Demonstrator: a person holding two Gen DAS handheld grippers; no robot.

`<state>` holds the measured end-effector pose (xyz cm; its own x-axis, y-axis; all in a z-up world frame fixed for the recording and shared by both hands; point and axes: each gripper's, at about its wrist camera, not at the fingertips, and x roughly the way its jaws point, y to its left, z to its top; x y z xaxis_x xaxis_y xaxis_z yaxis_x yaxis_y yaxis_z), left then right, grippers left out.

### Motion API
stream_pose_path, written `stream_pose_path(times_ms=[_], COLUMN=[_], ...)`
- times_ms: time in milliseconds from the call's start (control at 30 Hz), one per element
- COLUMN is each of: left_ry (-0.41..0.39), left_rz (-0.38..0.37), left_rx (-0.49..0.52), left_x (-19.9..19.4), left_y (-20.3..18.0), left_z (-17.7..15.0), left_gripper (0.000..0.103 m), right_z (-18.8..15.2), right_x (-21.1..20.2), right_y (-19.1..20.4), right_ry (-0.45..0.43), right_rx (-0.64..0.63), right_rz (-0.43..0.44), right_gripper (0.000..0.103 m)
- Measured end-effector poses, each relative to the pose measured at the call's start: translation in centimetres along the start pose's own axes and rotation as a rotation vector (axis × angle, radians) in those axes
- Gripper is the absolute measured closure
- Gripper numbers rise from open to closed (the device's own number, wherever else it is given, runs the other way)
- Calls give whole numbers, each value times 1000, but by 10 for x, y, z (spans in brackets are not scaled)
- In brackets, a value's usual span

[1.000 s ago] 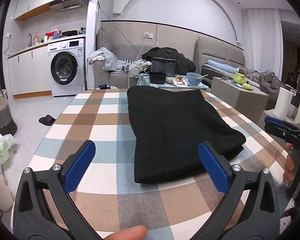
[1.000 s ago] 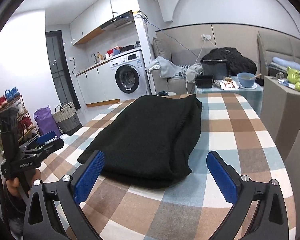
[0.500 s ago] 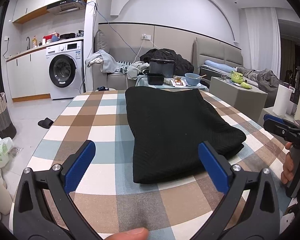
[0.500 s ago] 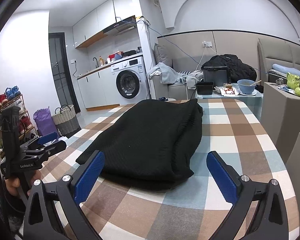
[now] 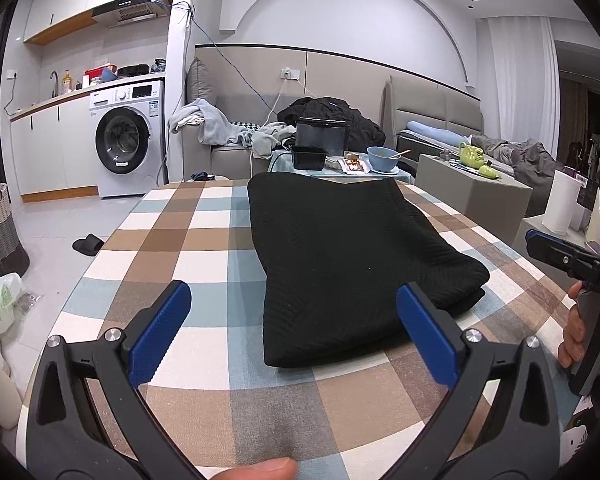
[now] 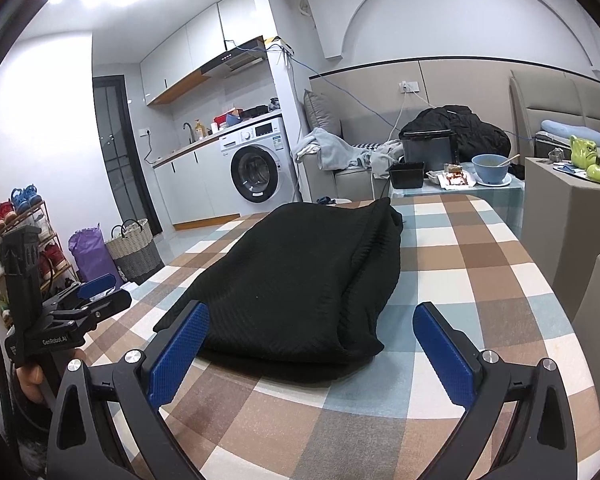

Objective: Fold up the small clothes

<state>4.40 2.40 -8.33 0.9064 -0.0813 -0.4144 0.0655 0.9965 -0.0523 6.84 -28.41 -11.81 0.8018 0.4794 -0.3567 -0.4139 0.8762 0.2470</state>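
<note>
A black knit garment lies folded into a long strip on the checked tablecloth. In the right wrist view the same garment runs away from me with its thick folded edge at the right. My left gripper is open, hovering above the near end of the cloth with nothing between its blue pads. My right gripper is open too, held just short of the garment's near edge. Each gripper shows in the other's view, the left gripper at the left and the right gripper at the right, both in a person's hands.
Beyond the table's far end stand a low table with a blue bowl and black containers, a sofa heaped with clothes, and a washing machine. A grey block flanks the table's right side. A basket and shoe rack stand left.
Both grippers have risen and tilted slightly, so the garment sits a little lower in each view. The garment itself has not moved, and both grippers stay open.
</note>
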Motion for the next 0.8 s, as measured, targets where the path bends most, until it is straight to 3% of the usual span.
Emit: stream_pose_path(times_ms=[800], left_ry=[5], left_rz=[1], left_rx=[-11], left_x=[0], left_y=[4], left_z=[-1], left_gripper=[1], right_z=[0], right_x=[1], right_y=[6], right_ry=[11], right_rx=[-20], right_rz=[-17], right_gripper=[0])
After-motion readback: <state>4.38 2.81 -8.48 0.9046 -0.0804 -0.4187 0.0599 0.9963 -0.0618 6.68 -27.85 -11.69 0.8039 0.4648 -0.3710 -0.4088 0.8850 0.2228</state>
